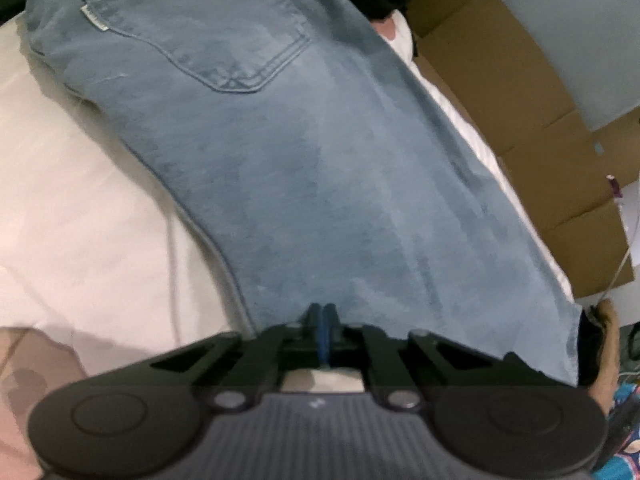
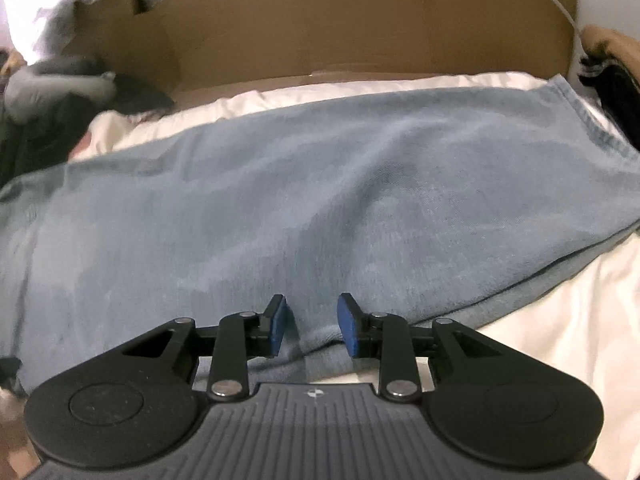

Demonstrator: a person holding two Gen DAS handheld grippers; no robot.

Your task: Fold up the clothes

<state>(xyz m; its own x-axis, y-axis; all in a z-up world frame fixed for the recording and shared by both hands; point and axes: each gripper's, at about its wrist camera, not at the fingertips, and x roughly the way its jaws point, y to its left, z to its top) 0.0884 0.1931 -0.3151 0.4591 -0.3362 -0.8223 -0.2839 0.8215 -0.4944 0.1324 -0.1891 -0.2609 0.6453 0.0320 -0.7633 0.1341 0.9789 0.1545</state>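
This looks like a bedroom in a home. Jeans (image 1: 304,152) lie on a white bed sheet (image 1: 80,208), with flattened cardboard boxes (image 2: 320,28) alongside and other clothes (image 2: 52,80) piled nearby.

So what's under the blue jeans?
The jeans lie on a white sheet, which shows all around them. A cardboard box stands behind. Anything directly beneath the denim is covered.
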